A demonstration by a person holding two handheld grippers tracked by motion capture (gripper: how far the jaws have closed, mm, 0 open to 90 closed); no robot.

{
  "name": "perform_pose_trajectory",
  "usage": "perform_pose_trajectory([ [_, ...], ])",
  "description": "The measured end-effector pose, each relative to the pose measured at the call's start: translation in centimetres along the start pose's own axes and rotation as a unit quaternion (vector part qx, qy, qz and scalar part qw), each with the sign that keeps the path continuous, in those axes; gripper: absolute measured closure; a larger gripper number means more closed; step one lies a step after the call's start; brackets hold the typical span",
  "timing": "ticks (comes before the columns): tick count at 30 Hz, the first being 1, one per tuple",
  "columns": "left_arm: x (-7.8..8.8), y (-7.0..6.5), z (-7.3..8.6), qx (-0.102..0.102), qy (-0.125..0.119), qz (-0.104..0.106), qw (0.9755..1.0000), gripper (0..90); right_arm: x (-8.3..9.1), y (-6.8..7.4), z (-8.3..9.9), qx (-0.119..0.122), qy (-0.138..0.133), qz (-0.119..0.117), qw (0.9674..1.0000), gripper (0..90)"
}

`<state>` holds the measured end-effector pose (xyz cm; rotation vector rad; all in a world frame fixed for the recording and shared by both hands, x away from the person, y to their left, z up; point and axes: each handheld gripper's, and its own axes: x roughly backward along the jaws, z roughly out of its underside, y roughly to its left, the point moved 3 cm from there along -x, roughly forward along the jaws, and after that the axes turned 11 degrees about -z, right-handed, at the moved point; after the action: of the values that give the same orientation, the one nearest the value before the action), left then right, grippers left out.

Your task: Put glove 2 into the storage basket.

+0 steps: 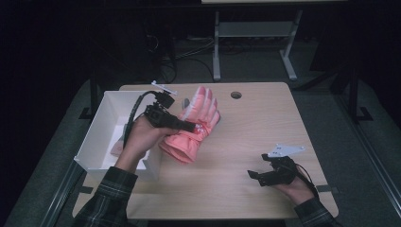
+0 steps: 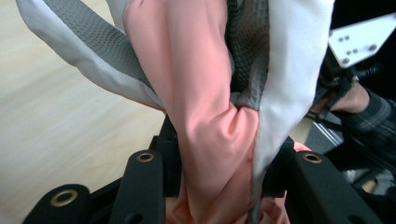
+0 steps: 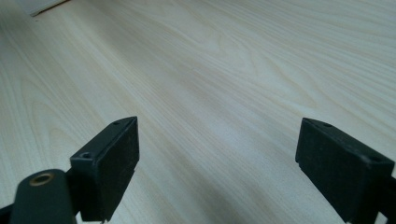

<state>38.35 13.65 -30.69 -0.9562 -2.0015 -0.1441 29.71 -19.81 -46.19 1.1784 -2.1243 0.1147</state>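
The left gripper (image 1: 189, 126) has the pink glove (image 1: 196, 124) pinched between its jaws; in the left gripper view the pink and white fabric (image 2: 210, 116) bunches up right between the two black jaws and fans out ahead of them, grey grip patches showing on the palm side. From the high view the glove hangs off the front of that claw, its cuff end drooping toward the table (image 1: 255, 142) below and its fingers pointing away from the person. Just behind and to the left of the claw sits the white box (image 1: 101, 124), open at the top, with something pale pink lying inside it, which I cannot make out clearly.

The right gripper (image 1: 254, 175) sits low over bare wood, well apart from the glove, its jaws spread wide with nothing between them.

To my eye the pick-up is done: the glove is gripped and seems mostly lifted. What is left, I would guess, is carrying it back over the box wall and letting go inside.
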Motion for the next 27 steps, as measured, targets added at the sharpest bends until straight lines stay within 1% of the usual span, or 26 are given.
perform_pose_trajectory([
  [1,0.6,0.4,-0.1,0.001,-0.003,-0.005,1.0000,60.3,0.0,0.0,0.0,0.000,0.000,0.000,1.0000,13.2],
  [5,2.9,1.9,-0.3,0.016,-0.019,-0.020,0.9995,60.3,-0.1,0.0,0.0,0.002,-0.001,0.002,1.0000,13.1],
  [6,3.8,2.6,-0.3,0.022,-0.027,-0.026,0.9991,60.3,-0.1,0.0,0.0,0.000,0.001,0.001,1.0000,13.1],
  [7,3.8,2.6,-0.3,0.022,-0.027,-0.026,0.9991,60.3,-0.1,0.0,0.0,0.000,0.001,0.001,1.0000,13.1],
  [8,4.4,3.1,-0.2,0.028,-0.030,-0.031,0.9987,60.3,-0.1,0.0,0.0,0.000,0.001,0.001,1.0000,13.1],
  [9,4.9,3.5,-0.1,0.032,-0.033,-0.035,0.9983,60.2,-0.1,0.0,0.0,0.004,0.003,0.002,1.0000,13.0],
  [10,5.5,4.1,0.0,0.039,-0.039,-0.044,0.9975,60.3,-0.1,0.0,0.0,0.004,0.002,0.002,1.0000,13.0],
  [12,6.4,4.8,0.3,0.047,-0.042,-0.051,0.9967,60.3,-0.1,0.0,0.0,0.002,-0.002,0.000,1.0000,12.9],
  [13,7.1,5.6,0.6,0.059,-0.050,-0.055,0.9955,60.3,-0.1,-0.1,0.1,0.006,0.003,0.003,1.0000,12.9],
  [14,7.1,5.6,0.6,0.059,-0.050,-0.055,0.9955,60.3,-0.1,-0.1,0.1,0.006,0.003,0.003,1.0000,12.9],
  [16,7.9,6.6,1.1,0.068,-0.051,-0.063,0.9943,60.3,-0.2,-0.1,0.1,0.007,0.004,0.004,1.0000,12.8],
  [19,8.8,8.1,1.9,0.086,-0.058,-0.082,0.9912,60.2,-0.1,-0.1,0.1,0.006,0.004,0.005,1.0000,12.8],
  [20,9.1,8.7,2.2,0.096,-0.062,-0.089,0.9894,60.3,-0.1,-0.1,0.1,0.006,0.004,0.004,1.0000,12.8],
  [21,9.3,9.1,2.4,0.100,-0.063,-0.093,0.9887,60.3,-0.1,-0.1,0.1,0.007,0.005,0.005,1.0000,12.8],
  [23,9.6,10.2,3.1,0.112,-0.061,-0.104,0.9863,60.3,-0.2,-0.1,0.1,0.006,0.004,0.005,1.0000,12.8],
  [25,9.6,10.9,3.7,0.118,-0.055,-0.110,0.9854,60.3,-0.2,-0.2,0.1,0.007,0.004,0.006,0.9999,12.9],
  [26,9.5,11.8,4.3,0.128,-0.052,-0.112,0.9840,60.3,-0.3,-0.2,0.1,0.005,0.006,0.006,1.0000,12.9],
  [27,9.5,11.8,4.3,0.128,-0.052,-0.112,0.9840,60.2,-0.3,-0.2,0.1,0.005,0.006,0.006,1.0000,12.9],
])
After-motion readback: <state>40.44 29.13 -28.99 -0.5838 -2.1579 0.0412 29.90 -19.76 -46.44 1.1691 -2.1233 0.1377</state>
